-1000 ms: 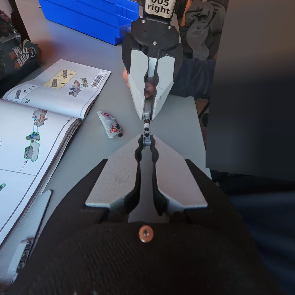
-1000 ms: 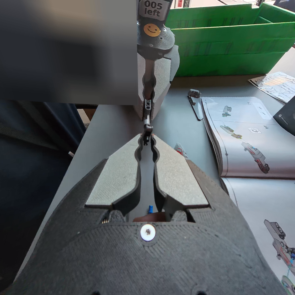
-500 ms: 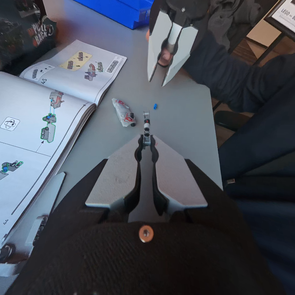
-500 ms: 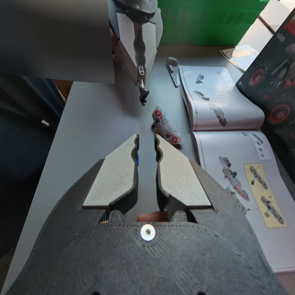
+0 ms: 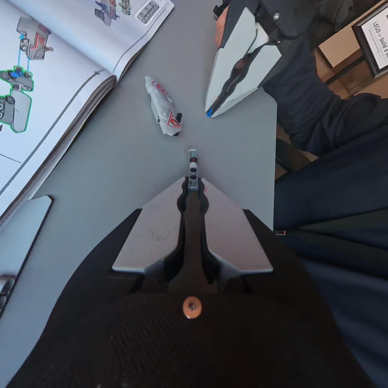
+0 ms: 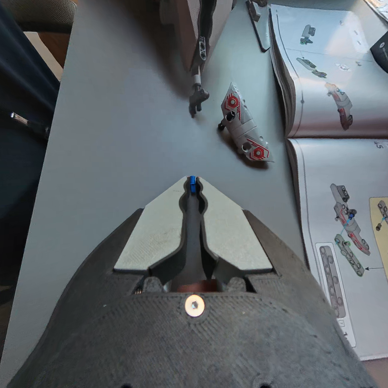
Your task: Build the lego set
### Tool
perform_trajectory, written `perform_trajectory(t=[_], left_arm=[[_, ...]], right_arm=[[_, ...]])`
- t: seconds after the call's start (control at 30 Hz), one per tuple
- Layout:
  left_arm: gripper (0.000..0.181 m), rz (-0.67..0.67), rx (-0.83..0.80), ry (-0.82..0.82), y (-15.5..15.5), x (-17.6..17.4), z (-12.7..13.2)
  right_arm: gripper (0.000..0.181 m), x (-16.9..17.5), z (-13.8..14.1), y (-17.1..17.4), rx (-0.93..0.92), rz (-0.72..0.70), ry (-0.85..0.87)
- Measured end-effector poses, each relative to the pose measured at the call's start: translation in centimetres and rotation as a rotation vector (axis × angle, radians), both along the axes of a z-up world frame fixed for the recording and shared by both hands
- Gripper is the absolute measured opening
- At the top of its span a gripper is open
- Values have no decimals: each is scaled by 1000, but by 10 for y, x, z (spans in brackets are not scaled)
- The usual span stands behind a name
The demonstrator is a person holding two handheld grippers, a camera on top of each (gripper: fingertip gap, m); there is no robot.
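My left gripper (image 5: 193, 181) is shut on a thin grey lego assembly (image 5: 193, 165), a beam with an axle and connector sticking out ahead of the tips; it also shows in the right wrist view (image 6: 198, 84). My right gripper (image 6: 192, 180) is shut on a small blue pin (image 6: 192, 185) at the tabletop; the pin also shows in the left wrist view (image 5: 208, 114) at that gripper's tips (image 5: 211, 112). A white panel piece with red markings (image 5: 162, 106) lies on the grey table between them, also seen in the right wrist view (image 6: 243, 123).
An open instruction booklet (image 5: 52, 69) lies at the left of the left wrist view, at the right of the right wrist view (image 6: 336, 147). A grey flat part (image 5: 21, 231) lies by the booklet. The table edge (image 5: 275, 168) is close, with a person's dark clothing beyond. About 11 centimeters separates my left fingertips from my right.
The two grippers have drawn apart. My right gripper let go of the grey assembly, dropped to the table and shut on the blue pin. The left still holds the assembly.
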State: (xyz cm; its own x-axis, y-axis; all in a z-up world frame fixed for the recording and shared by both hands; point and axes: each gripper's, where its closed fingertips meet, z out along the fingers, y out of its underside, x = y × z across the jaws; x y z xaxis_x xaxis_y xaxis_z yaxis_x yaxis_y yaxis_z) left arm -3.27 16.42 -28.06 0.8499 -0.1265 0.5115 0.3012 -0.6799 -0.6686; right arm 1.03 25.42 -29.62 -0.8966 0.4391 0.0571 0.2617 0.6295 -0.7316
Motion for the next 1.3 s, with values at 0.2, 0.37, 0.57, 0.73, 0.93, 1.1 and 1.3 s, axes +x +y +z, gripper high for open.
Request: perform_trajectory(t=[0.2,0.37,0.57,0.73,0.93,1.1,1.3], left_arm=[[10,-17,-43,-35,-2,3,-5],[12,-45,-41,-37,-4,7,-5],[25,-34,17,-54,-3,4,5],[25,-27,5,-27,3,3,2],[0,-159,-67,61,8,22,-12],[0,-282,-78,26,8,38,-12],[18,-242,52,60,15,35,13]], right_arm=[[2,-12,24,-19,-130,-19,86],[2,-16,44,-34,-278,-19,87],[2,-22,52,-37,-353,-53,66],[2,-26,60,-37,-423,-79,60],[1,-23,68,-45,-511,-60,5],[1,-22,70,-46,-544,-60,-29],[2,-23,87,-45,-668,-64,-54]])
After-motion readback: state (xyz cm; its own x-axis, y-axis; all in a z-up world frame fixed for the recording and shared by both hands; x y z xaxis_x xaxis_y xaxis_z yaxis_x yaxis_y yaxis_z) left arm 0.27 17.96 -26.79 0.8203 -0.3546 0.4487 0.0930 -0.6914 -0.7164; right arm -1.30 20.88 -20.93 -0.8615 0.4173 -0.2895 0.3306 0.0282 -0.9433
